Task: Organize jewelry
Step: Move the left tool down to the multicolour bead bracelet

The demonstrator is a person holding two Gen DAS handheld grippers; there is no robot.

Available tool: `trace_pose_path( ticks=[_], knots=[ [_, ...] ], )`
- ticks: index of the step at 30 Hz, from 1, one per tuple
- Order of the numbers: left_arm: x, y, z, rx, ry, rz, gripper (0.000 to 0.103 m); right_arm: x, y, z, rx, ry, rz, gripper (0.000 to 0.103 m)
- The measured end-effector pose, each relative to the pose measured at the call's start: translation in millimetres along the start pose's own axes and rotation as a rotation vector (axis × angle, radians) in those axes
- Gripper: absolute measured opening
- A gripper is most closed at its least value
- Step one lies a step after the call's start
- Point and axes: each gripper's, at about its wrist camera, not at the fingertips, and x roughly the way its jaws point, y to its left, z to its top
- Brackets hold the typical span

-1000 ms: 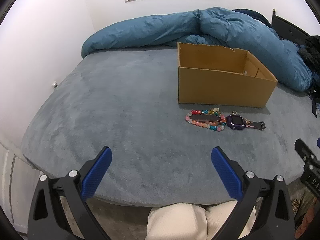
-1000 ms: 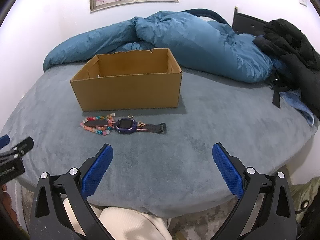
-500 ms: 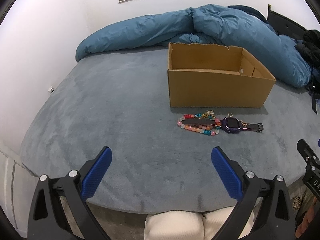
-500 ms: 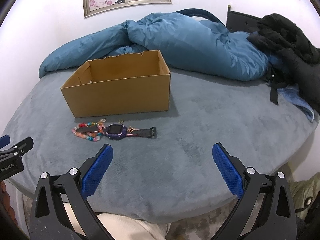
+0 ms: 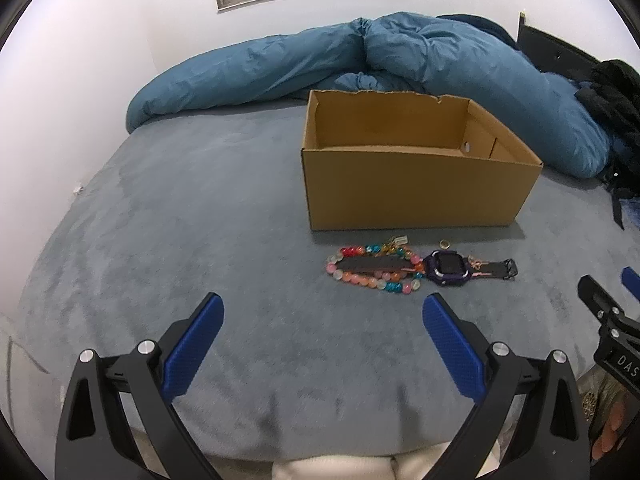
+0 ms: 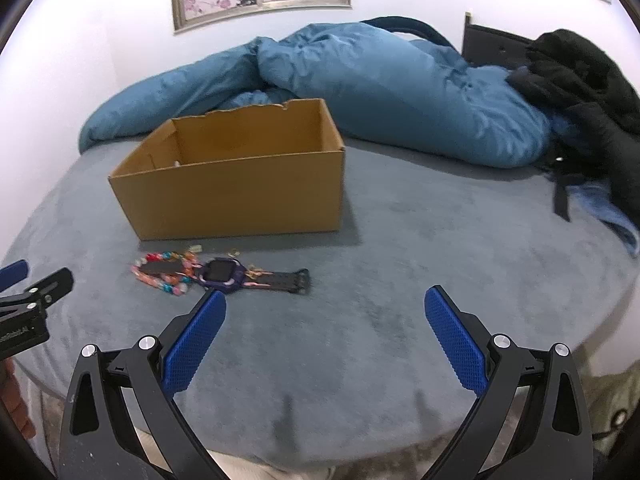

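Left wrist view: the left gripper (image 5: pixel 323 334) is being held low in the frame with its jaws spread wide and nothing between them, above the grey bed cover (image 5: pixel 200 240). Right of centre, an open cardboard box (image 5: pixel 416 190) is being shown; what can be seen of its inside looks bare, though its floor is mostly hidden by the near wall. Just below the box, the jewelry is lying on the cover: a beaded bracelet (image 5: pixel 374 269), a purple watch (image 5: pixel 448 269) whose strap is running through the bracelet loop, a small gold ring (image 5: pixel 445 244) and a tiny pale charm (image 5: pixel 400 240) close to the box's foot. At the right edge, part of the right gripper (image 5: pixel 612 312) is being glimpsed.

Right wrist view: the right gripper (image 6: pixel 325 334) is likewise being held with jaws spread apart and empty, low in the frame. The box (image 6: pixel 240 196) is being seen in the upper left, the bracelet (image 6: pixel 164 272) and watch (image 6: pixel 220 274) below it at left of centre, the ring and charm too blurred to place exactly. A blue duvet (image 6: pixel 380 80) is heaped behind.

Judged from this, the task is being only begun: nothing is being gripped, no piece is being seen in the box, and every piece is waiting to be moved.
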Motion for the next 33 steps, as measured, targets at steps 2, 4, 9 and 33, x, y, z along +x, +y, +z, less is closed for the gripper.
trace_pose_path(
  ticks=[2,4,9,33],
  knots=[
    [5.2,0.6,2.2,-0.005,0.003,-0.023,0.098,4.4,-1.3,0.6,0.014,-0.007,0.043,0.095],
    [11.9,0.1,3.7,-0.006,0.005,-0.037,0.098,10.0,-2.2,0.6,0.02,-0.009,0.059,0.095],
    [21.9,-0.1,4.6,-0.007,-0.021,-0.102,0.098,23.5,-3.6,-1.7,0.006,0.01,0.065,0.095],
    [83.6,11.6,9.7,0.078,-0.09,-0.321,0.085,99.0,14.1,2.2,0.013,0.132,0.166,0.065]
  ],
)
